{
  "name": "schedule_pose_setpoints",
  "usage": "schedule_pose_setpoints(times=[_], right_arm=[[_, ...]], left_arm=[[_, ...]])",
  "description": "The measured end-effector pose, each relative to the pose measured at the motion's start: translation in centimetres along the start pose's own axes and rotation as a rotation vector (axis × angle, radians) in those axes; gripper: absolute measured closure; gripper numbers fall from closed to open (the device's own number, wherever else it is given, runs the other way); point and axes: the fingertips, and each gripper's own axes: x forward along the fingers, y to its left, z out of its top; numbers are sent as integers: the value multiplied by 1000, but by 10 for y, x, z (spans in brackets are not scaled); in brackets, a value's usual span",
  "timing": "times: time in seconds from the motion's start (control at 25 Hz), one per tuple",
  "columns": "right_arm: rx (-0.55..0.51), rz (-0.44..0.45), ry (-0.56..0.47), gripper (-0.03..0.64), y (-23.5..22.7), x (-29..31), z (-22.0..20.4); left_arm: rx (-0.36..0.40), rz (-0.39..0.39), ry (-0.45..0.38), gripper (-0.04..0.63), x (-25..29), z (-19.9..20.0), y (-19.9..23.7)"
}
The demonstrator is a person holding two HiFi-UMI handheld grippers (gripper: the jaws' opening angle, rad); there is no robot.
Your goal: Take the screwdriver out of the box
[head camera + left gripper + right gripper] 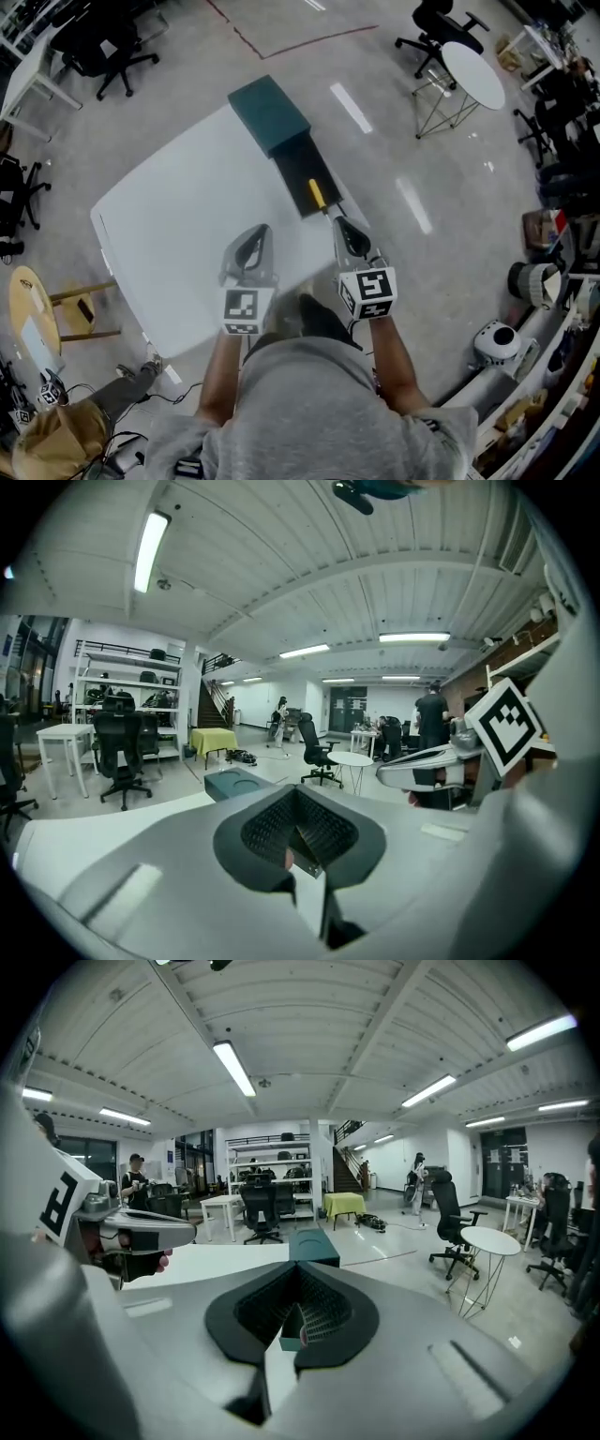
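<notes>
A teal box lies open at the far side of the white table, with its dark tray stretching towards me. The screwdriver, yellow-handled, lies in the near end of that tray. My right gripper is shut and empty, its tips just short of the screwdriver's near end. My left gripper hovers over the table to the left of the tray, also shut and empty. The box shows ahead in the left gripper view, beyond the left gripper. The right gripper view shows the box past the right gripper.
The table's right edge runs close beside the tray. A small round white table and office chairs stand on the floor beyond. A wooden stool and a crouching person are at the lower left.
</notes>
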Motion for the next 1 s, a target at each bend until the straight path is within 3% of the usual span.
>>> schedule_pose_setpoints(times=[0.36, 1.0], right_arm=[[5, 104, 156, 614, -22, 64, -35], [-1, 167, 399, 612, -38, 134, -100]], left_arm=[[-67, 69, 80, 584, 43, -37, 15], [-154, 140, 170, 583, 84, -88, 40]])
